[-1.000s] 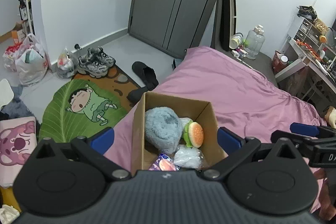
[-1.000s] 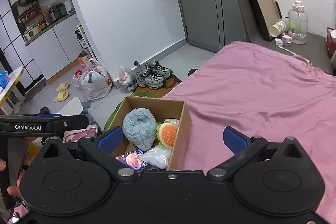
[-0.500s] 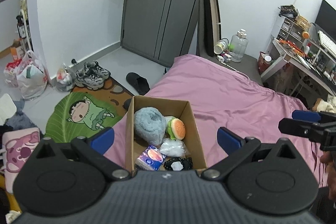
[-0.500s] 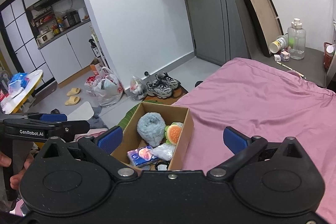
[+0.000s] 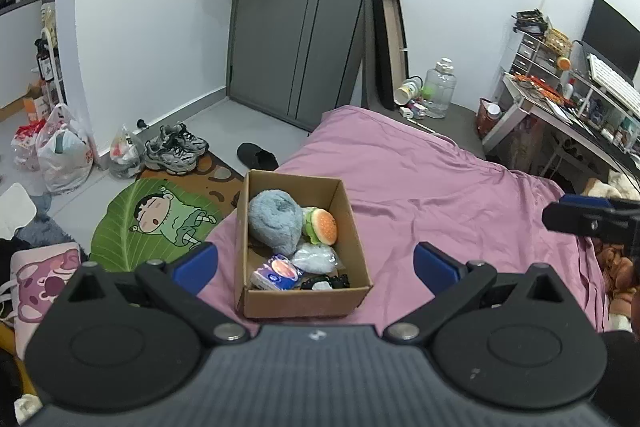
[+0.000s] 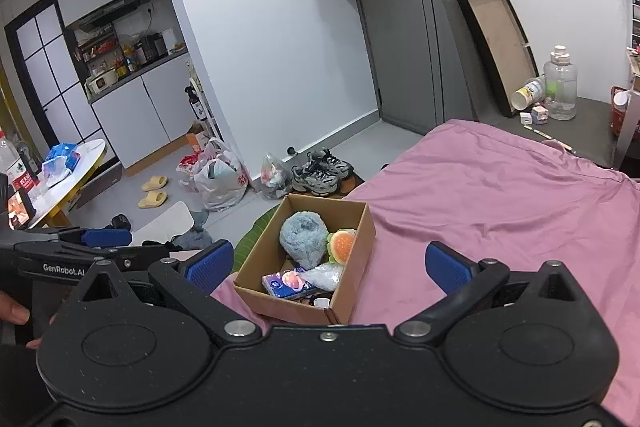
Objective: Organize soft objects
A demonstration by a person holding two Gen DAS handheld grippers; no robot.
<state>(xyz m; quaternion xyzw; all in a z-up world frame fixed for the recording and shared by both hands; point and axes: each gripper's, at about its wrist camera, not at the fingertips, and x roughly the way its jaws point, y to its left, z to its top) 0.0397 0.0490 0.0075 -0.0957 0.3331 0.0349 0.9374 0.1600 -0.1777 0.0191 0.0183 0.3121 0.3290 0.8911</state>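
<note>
Hovering above the bed [image 5: 440, 187], the left gripper [image 5: 314, 263] and right gripper [image 6: 328, 263] both stand spread wide and empty. The cardboard box [image 5: 348, 211] sits at the bed's left edge, gathering the grey plush [image 5: 274, 221], burger toy [image 5: 322, 225] and tissue pack [image 5: 276, 273], probably to keep the soft things together.

My right gripper [image 6: 328, 265] hangs with fingers [image 6: 444, 267] spread above the cardboard box [image 6: 356, 267] on the pink bed [image 6: 500, 195]; sneakers [image 6: 320, 171] lie at 12 o'clock.
</note>
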